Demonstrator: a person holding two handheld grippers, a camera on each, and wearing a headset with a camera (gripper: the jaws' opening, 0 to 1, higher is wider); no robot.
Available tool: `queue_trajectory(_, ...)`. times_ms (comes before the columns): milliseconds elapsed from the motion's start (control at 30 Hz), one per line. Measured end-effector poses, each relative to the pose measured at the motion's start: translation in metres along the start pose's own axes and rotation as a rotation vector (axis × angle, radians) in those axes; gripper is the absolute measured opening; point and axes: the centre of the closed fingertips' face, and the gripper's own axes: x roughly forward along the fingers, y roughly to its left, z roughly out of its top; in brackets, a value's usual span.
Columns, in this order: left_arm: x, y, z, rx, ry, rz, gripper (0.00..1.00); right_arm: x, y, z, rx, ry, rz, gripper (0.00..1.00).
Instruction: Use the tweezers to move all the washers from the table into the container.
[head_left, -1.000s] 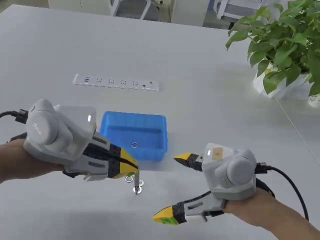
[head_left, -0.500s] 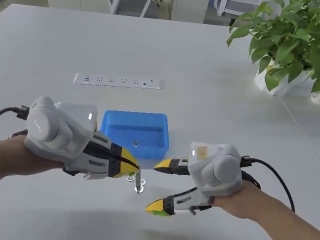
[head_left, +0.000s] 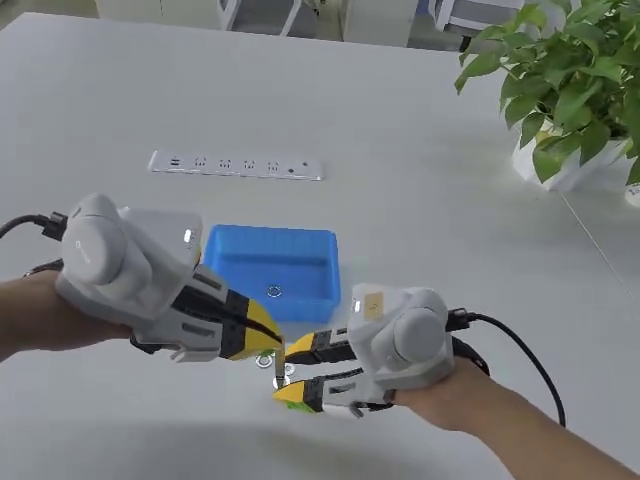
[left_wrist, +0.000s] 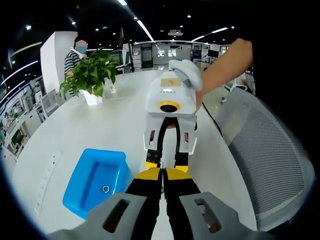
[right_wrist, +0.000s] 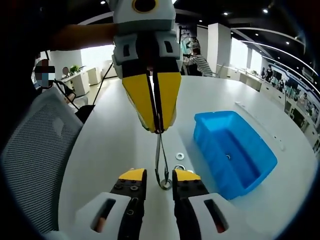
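Reads as smooth, matt pale grey across the table (head_left: 420, 200). Shows matt grey plastic shells and yellow-and-black jaw pieces on the left gripper (head_left: 268, 335) and right gripper (head_left: 285, 375), faintly glossy blue plastic in the container (head_left: 300, 243) at twelve o'clock from them, thin bright metal in the tweezers (right_wrist: 159, 150), and shiny metal in the washers (right_wrist: 179, 156) at one o'clock of their tips. Looks like grey mesh cloth on the chair (right_wrist: 35, 150) at nine o'clock in the right gripper view.

At frame centre the container (head_left: 268, 236) sat on the tabletop (head_left: 420, 200) with one washer (head_left: 274, 292) inside, a power strip (head_left: 236, 166) above it, and a plant (head_left: 560, 90) at upper right.
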Motion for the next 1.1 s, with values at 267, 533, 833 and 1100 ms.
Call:
queue_trajectory(267,0.0016,-0.0005,0.0003,-0.002,0.002,-0.004,0.05,0.0035,-0.0020,-0.0038,-0.004,0.008,-0.018,0.11)
queue_trajectory(533,0.0026,0.0001,-0.0010,-0.005,0.008,-0.002,0.05,0.0041,-0.0024,-0.0052,0.023,0.015,-0.029,0.09)
queue_trajectory(833,0.0033,-0.0008,-0.0005,-0.014,0.009,-0.002,0.05,0.0033,-0.0023,-0.0056,0.031,0.013,-0.032,0.07)
queue_trajectory(1100,0.0039,-0.0010,-0.0004,-0.018,0.012,0.001,0.05,0.0029,-0.0017,-0.0055,0.027,0.012,-0.026,0.06)
